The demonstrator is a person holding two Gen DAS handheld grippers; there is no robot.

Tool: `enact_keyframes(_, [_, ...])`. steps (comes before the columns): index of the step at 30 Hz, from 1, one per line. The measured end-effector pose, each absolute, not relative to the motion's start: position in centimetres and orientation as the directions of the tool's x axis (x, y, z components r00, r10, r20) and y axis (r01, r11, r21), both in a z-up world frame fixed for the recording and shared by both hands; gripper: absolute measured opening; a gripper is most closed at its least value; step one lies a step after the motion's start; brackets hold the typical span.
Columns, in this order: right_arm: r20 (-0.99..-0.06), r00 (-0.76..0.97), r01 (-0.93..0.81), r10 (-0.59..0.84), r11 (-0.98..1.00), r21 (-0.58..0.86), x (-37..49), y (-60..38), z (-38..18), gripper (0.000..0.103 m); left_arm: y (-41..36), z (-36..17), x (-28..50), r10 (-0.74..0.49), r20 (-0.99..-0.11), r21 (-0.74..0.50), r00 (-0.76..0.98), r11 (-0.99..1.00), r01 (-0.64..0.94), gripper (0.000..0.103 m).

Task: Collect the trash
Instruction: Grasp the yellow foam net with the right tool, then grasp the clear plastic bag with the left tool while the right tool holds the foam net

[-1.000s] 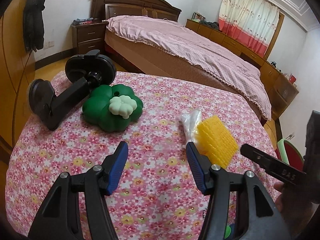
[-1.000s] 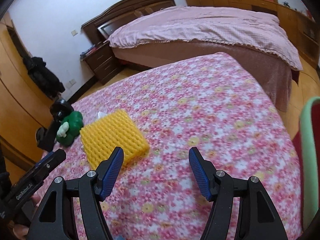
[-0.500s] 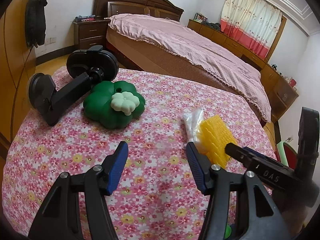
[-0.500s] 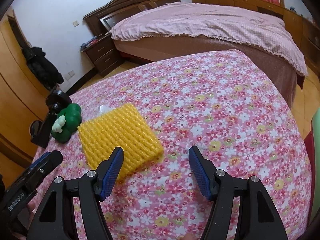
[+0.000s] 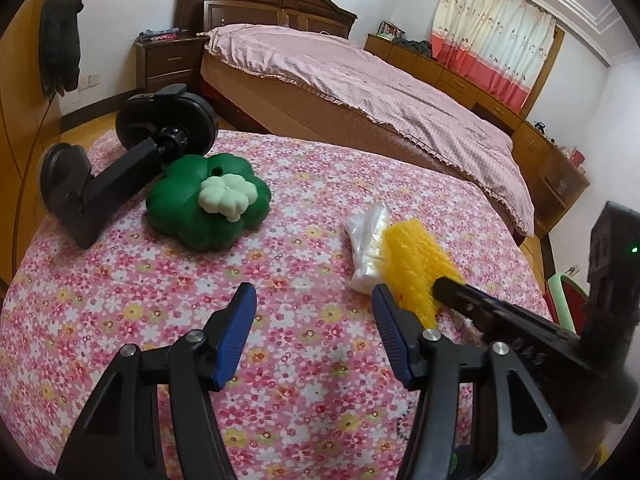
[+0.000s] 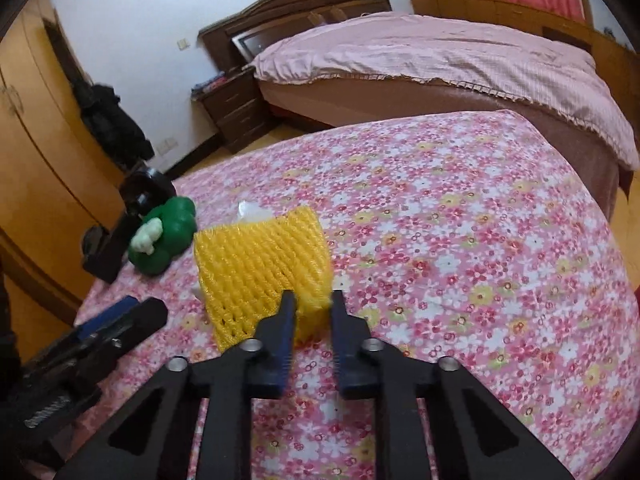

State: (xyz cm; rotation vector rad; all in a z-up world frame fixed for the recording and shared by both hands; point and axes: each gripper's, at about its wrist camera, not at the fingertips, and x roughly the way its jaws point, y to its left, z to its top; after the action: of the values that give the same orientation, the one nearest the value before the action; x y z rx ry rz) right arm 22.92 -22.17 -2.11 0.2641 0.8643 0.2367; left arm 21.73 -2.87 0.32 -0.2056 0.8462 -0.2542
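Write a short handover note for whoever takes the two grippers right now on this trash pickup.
Right gripper: jaws have just closed, pinching the near edge of the yellow foam net, which lies on the flowered tablecloth.
Left gripper: open, empty, hovering over the cloth.
Crumpled clear plastic wrapper lies against the net's far side, untouched.
Done: net gripped. Left: lift it away, then collect the wrapper. No bin in view.

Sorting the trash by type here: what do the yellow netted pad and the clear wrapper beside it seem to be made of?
The yellow netted pad looks like soft foam mesh, matte, probably fruit-packing netting: its open woven cells bunch where the right gripper has just closed on its edge. The clear wrapper seems to be thin plastic film, glossy and crumpled, with whitish creases.
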Motion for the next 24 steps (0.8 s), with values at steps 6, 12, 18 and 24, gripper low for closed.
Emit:
enact_keyframes(6, [-0.638, 0.699, -0.076, 0.323, 0.92, 0.384, 21.3, -24.5, -0.4, 0.011, -4.4, 0.2, 22.4, -0.316, -0.733, -0.265, 0.602, 0.948, 0.174, 0.06])
enact_keyframes(12, [-0.593, 0.751, -0.022, 0.291, 0.909, 0.417, 20.4, -27.0, 1.1, 0.011, -5.9, 0.6, 23.2, -0.305, -0.753, -0.234, 0.583, 0.952, 0.197, 0.06])
enact_keyframes(18, [-0.575, 0.786, 0.029, 0.229, 0.914, 0.404, 20.0, -28.5, 2.1, 0.011, -7.9, 0.8, 24.8, -0.315, -0.757, -0.227, 0.573, 0.948, 0.221, 0.06])
enact_keyframes(24, [-0.581, 0.789, 0.06, 0.2, 0.916, 0.397, 19.9, -29.7, 1.9, 0.011, -9.1, -0.3, 26.2, -0.311, -0.772, -0.233, 0.555, 0.95, 0.208, 0.052])
